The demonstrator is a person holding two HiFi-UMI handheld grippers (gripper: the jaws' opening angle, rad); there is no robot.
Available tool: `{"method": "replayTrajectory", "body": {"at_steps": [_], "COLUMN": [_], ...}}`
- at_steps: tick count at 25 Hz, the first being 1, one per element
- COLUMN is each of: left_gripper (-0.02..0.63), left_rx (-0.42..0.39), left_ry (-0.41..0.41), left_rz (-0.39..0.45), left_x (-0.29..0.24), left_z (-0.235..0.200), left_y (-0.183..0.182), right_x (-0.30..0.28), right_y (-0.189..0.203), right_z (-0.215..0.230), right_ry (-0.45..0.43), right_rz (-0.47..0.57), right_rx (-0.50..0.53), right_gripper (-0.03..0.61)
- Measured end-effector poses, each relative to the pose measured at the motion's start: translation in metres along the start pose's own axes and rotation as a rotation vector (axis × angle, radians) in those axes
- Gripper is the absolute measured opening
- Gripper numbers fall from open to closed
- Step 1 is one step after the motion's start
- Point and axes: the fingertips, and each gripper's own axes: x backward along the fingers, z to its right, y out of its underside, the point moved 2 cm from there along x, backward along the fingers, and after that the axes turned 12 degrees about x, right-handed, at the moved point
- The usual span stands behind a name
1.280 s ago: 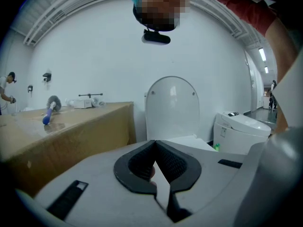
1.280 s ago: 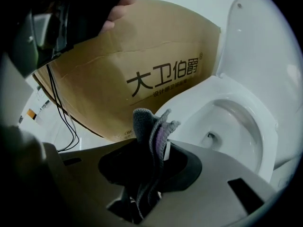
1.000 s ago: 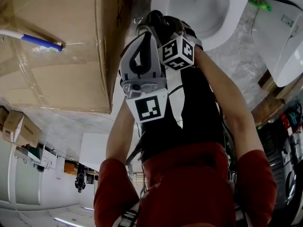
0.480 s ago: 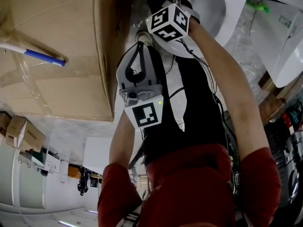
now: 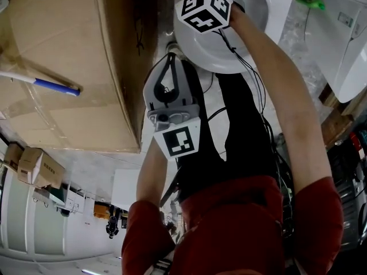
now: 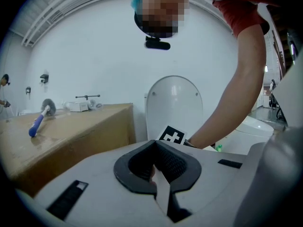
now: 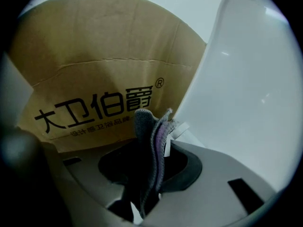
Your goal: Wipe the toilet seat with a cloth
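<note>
My right gripper is shut on a grey and purple cloth that sticks up between its jaws. It is close against the white toilet, with the cardboard box just to its left. In the head view only its marker cube shows, over the toilet's rim; its jaws are hidden there. My left gripper is shut with nothing in it and hangs back in front of the toilet, below the right one in the head view. The raised toilet lid stands upright ahead of it.
A large cardboard box stands tight against the toilet's left side, with a blue-handled brush on top. A second white fixture and a small green item lie to the right. Cables run down along the right arm.
The right gripper has travelled up the head view with the cloth, from the toilet's near rim to further along it. The left gripper has barely shifted.
</note>
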Motion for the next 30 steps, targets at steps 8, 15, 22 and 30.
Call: {"method": "replayTrajectory", "body": {"at_steps": [8,15,22,30], "left_gripper": [0.014,0.014,0.014,0.014], "left_rx": [0.002,0.0,0.007,0.006], "left_ry": [0.013,0.021,0.046,0.069], "left_rz": [0.004,0.01,0.013,0.01], "left_x": [-0.008,-0.013,-0.015,-0.014], "left_z": [0.007,0.017,0.029,0.046], "left_y": [-0.007,-0.014,-0.018,-0.032], "right_x": [0.003,0.024,0.05,0.06], "right_y": [0.031,0.062,0.118,0.13], "right_z": [0.047,0.076,0.097,0.102], "right_ry": [0.086,0.146,0.214,0.24], "right_rz": [-0.043,-0.047,-0.102,-0.147], "right_rx": [-0.113,-0.127,-0.248,-0.332], "right_gripper": [0.106,0.106,0.106,0.106]}}
